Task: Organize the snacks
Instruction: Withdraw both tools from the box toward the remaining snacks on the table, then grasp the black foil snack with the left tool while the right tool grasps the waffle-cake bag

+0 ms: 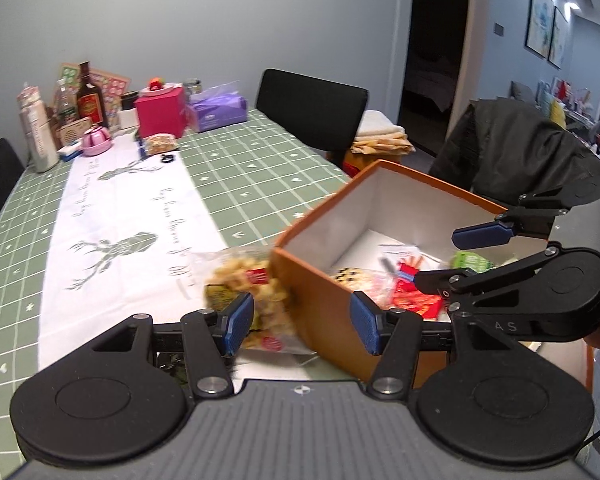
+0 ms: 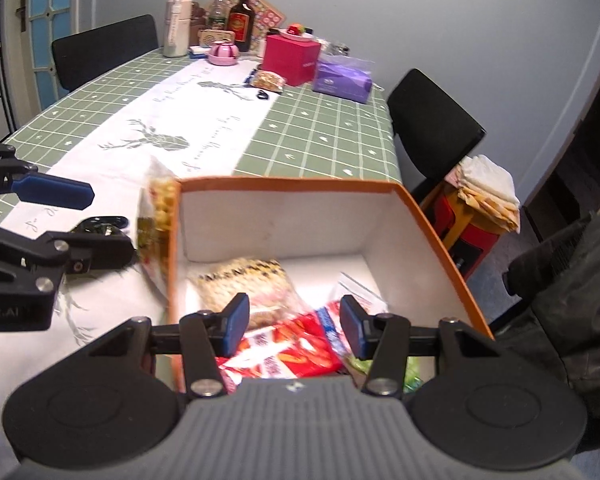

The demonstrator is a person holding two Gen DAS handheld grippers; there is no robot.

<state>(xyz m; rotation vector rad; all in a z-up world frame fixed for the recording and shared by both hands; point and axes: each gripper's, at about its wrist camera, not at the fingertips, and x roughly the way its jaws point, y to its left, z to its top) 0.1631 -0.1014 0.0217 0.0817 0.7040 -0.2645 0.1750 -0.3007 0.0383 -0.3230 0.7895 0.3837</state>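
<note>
Left wrist view: a light, crinkly, slippery snack bag (image 1: 256,300), best pinched at its sealed edge, is shown against the orange box (image 1: 320,292) near the surface's edge, both grippers' fingers (image 1: 240,320) parted, empty.

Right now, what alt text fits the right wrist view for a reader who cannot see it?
The right gripper hovers open over an orange box holding a red snack packet and a pale cracker bag. Another snack bag leans outside the box's left wall on the green checked table.
</note>
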